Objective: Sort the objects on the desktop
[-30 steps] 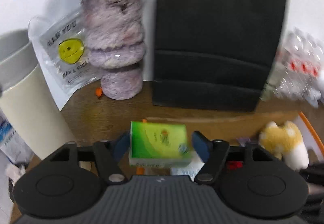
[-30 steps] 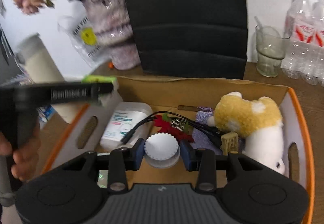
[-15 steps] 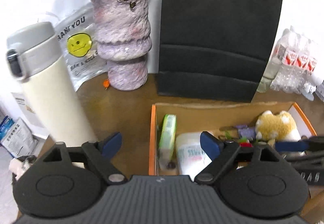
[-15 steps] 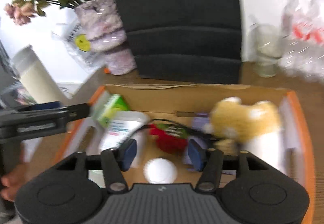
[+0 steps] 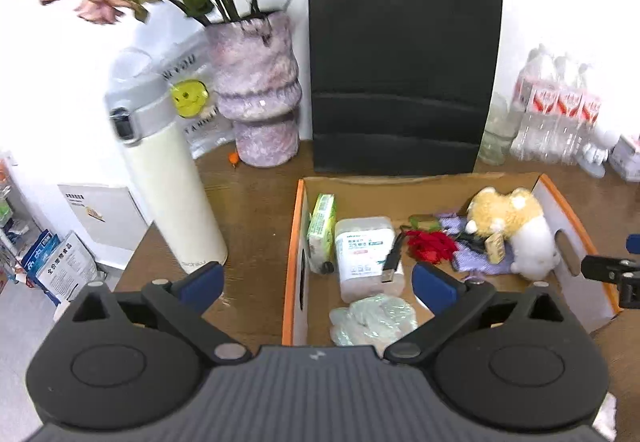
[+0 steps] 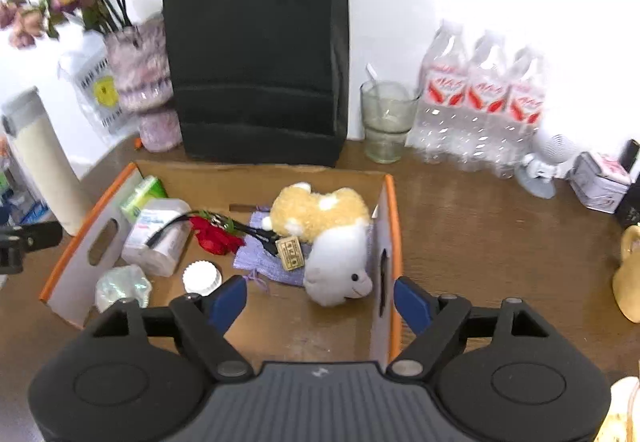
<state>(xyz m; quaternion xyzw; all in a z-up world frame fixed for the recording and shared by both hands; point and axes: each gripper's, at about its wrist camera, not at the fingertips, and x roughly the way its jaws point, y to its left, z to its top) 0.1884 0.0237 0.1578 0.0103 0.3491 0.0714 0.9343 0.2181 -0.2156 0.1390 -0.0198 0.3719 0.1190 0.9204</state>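
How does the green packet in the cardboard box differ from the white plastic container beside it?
The green packet is thin and stands on edge against the box wall; the white plastic container is bulkier and lies flat. The packet is bright green, the container white with a printed label. Both are inside the box, side by side.

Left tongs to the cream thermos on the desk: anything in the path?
Nothing visible. The thermos stands upright on bare desk left of the cardboard box, just ahead of the empty left tongs, whose jaws are opening.
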